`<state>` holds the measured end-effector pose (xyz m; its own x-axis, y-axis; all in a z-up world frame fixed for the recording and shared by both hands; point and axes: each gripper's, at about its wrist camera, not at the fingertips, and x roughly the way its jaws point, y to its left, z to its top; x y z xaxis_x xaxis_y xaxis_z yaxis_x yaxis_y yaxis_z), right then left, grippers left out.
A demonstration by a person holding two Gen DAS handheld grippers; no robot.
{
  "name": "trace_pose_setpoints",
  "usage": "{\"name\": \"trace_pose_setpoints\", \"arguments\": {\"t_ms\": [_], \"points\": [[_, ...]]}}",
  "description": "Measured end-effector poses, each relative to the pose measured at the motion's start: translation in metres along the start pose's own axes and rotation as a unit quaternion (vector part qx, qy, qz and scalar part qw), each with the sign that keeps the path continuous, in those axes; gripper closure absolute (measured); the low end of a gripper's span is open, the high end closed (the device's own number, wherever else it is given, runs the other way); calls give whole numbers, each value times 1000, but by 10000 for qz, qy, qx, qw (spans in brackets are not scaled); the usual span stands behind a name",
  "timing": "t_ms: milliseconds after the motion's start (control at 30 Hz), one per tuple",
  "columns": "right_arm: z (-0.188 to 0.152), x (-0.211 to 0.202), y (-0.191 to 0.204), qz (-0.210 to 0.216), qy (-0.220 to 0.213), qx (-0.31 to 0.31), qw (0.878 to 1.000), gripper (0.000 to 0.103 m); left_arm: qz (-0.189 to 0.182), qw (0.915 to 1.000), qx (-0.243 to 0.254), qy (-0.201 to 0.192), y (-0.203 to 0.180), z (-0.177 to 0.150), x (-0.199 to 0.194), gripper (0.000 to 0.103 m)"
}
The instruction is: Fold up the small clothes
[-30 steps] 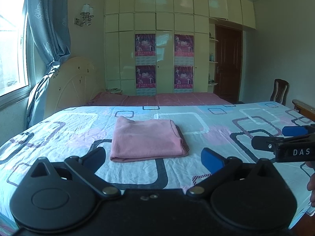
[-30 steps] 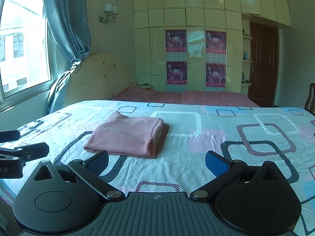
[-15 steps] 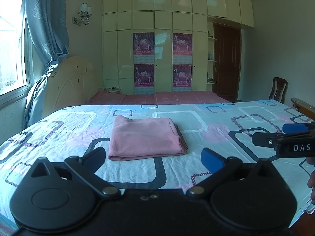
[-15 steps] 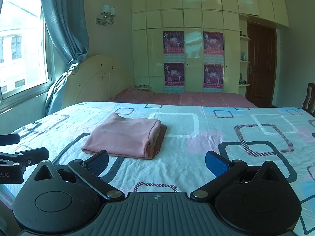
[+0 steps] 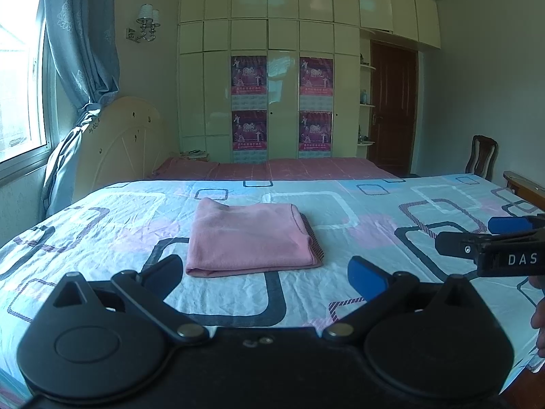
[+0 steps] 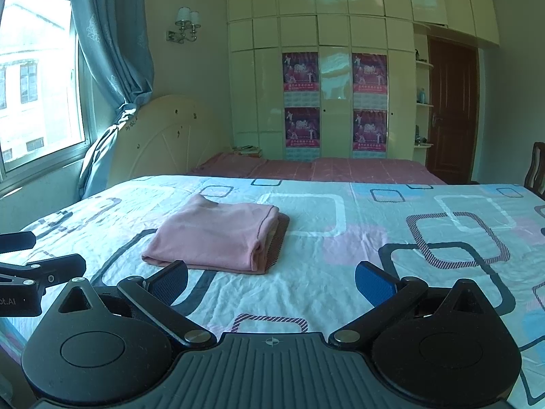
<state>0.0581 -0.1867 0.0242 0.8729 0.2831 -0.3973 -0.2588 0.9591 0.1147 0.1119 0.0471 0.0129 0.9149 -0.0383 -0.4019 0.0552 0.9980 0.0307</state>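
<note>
Pink garment [image 5: 250, 238] sits folded into a neat rectangle on the patterned bedsheet [image 5: 357, 293], roughly mid-bed, darker striped edge peeking out on its right side. Left gripper [image 5: 265, 274]: jaws spread wide, nothing held, hovering short of the near edge of the fold, not touching. Right gripper [image 6: 270, 277]: same, wide open and empty, fold ahead and slightly left. Each gripper shows at the edge of the other's view. Wardrobe [image 6: 335, 78] with posters on the far wall, curtain [image 6: 112, 51] left.
</note>
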Motion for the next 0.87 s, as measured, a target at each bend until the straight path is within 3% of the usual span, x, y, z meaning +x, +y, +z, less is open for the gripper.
{"name": "trace_pose_setpoints", "arguments": {"t_ms": [867], "points": [[-1, 3, -6, 124, 26, -82, 9999, 0, 88, 9999, -30, -82, 0, 2, 1, 1]]}}
